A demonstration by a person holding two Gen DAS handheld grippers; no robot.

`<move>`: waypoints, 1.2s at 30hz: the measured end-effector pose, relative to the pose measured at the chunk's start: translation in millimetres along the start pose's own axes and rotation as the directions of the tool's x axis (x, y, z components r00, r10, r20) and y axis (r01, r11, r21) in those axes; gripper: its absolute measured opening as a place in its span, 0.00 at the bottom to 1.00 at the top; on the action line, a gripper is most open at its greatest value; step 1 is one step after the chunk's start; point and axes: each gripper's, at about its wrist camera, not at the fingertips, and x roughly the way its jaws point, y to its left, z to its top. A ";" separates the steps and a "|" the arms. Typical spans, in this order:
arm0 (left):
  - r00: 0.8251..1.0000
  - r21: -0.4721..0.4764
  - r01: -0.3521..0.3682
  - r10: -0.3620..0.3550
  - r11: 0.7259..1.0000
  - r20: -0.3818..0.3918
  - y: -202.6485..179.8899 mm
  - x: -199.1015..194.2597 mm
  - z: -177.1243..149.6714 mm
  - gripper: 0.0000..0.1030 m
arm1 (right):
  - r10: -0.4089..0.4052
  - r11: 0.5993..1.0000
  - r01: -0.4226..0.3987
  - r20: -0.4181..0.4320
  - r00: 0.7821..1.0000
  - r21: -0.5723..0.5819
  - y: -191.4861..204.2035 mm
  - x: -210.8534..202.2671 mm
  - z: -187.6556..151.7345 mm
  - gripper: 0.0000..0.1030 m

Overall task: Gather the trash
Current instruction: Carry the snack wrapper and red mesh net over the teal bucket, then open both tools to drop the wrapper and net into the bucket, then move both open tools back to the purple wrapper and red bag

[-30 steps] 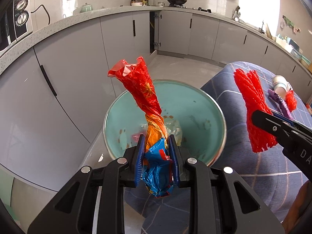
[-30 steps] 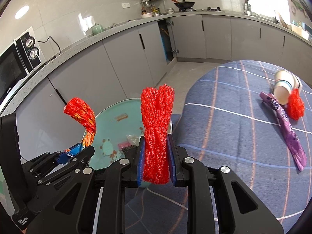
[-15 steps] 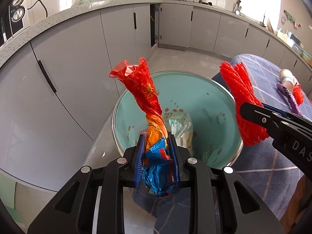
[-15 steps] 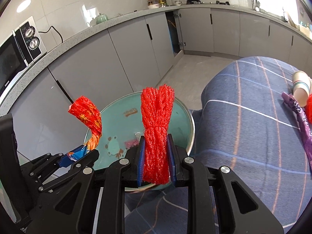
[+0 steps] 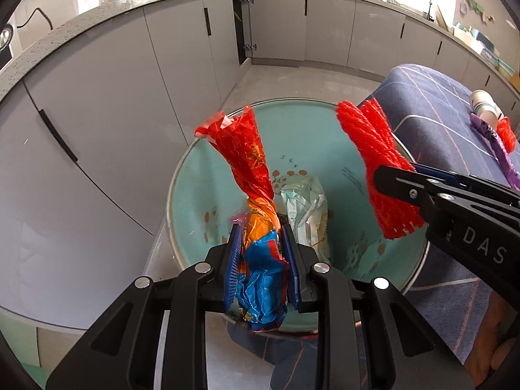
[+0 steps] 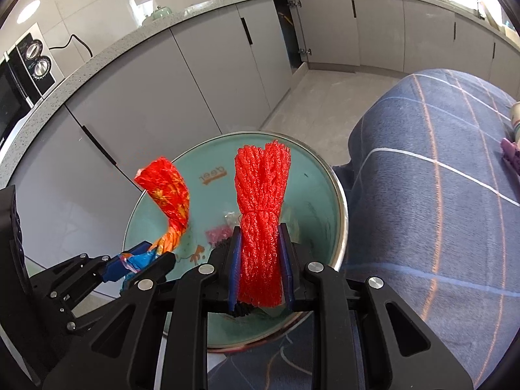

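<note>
My left gripper point(image 5: 262, 250) is shut on a twisted red, orange and blue snack wrapper point(image 5: 250, 175), held over the mouth of a round teal bin point(image 5: 201, 175). My right gripper point(image 6: 258, 250) is shut on a bundle of red mesh netting point(image 6: 261, 195), also above the teal bin point(image 6: 312, 191). In the left wrist view the right gripper point(image 5: 412, 175) comes in from the right with the netting point(image 5: 377, 159). In the right wrist view the left gripper point(image 6: 143, 256) sits low on the left with its wrapper point(image 6: 167, 191). Pale crumpled trash point(image 5: 305, 208) lies inside the bin.
A table with a blue checked cloth point(image 6: 438, 201) stands right of the bin. On it lie a purple wrapper point(image 5: 500, 149), a paper cup point(image 5: 484, 105) and a small red net piece point(image 5: 507, 131). Grey cabinets point(image 5: 113, 104) and a counter curve behind; a microwave point(image 6: 19, 78) sits on it.
Both grippers have moved forward and down toward the bin, which now looms larger under them. The netting has come closer to the wrapper. Both grips are unchanged.
</note>
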 end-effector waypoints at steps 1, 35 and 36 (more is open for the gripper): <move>1.000 0.001 -0.001 0.001 1.000 -0.002 0.4 2.0 0.2 0.26 | 0.002 1.000 -0.002 -0.003 1.000 0.000 -0.5 2.2 0.7 0.22; 0.995 -0.033 -0.034 0.037 0.999 0.091 -49.8 -44.1 3.5 0.79 | -0.052 0.996 0.043 0.122 0.991 0.075 -61.8 -74.5 -5.5 0.54; 0.995 -0.026 -0.031 0.033 0.999 0.093 -55.4 -45.4 3.8 0.79 | -0.059 0.995 0.049 0.124 0.990 0.082 -67.1 -77.7 -6.6 0.54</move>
